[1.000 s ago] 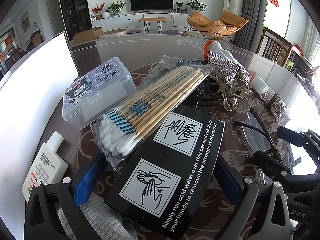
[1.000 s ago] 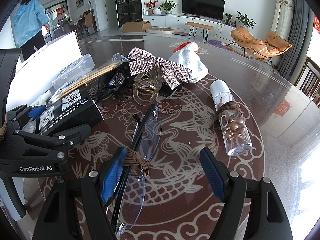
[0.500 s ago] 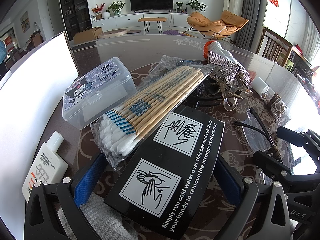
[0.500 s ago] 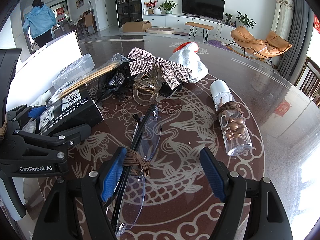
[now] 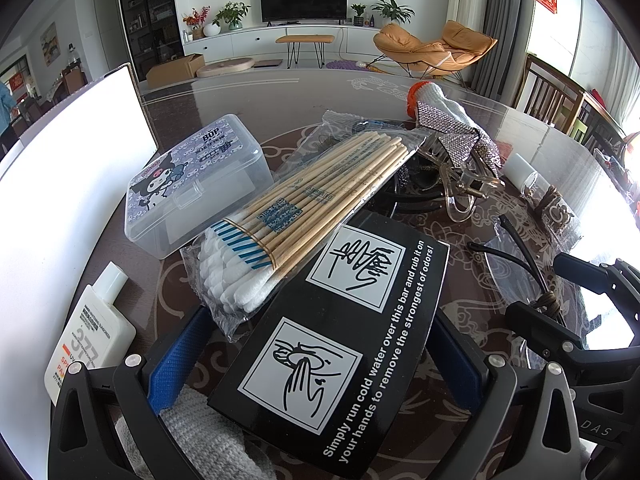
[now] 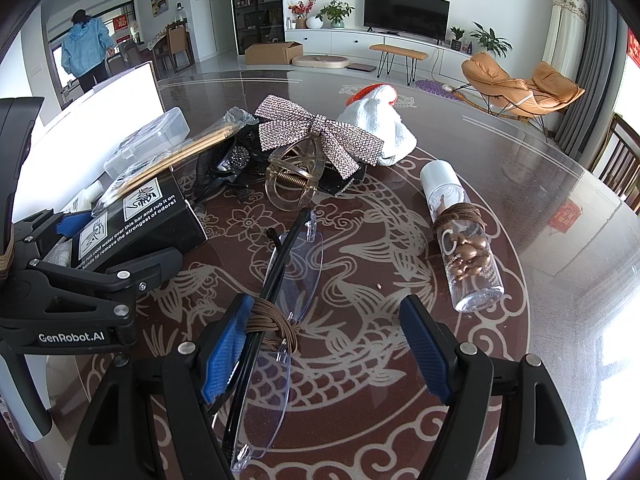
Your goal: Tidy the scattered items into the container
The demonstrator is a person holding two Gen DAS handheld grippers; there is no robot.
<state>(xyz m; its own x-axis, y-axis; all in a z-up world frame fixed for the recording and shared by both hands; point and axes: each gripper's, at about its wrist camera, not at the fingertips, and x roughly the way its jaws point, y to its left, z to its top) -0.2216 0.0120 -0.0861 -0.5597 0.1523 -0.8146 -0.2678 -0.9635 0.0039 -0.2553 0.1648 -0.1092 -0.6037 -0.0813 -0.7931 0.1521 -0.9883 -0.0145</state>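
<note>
Straddling, jaws spread, the flat black cardboard box [image 5: 344,344] between left gripper [image 5: 320,356] fingers for a pinch, right gripper [image 6: 324,344] likewise agape over rimless black-armed glasses [image 6: 276,304] on the tabletop [image 6: 540,184].

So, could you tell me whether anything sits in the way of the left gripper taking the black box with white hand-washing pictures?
Partly. The left gripper already straddles the black printed box, jaws open, but the clear bag of wooden cotton swabs lies across the box's far end, so lifting would likely tip it off.
</note>
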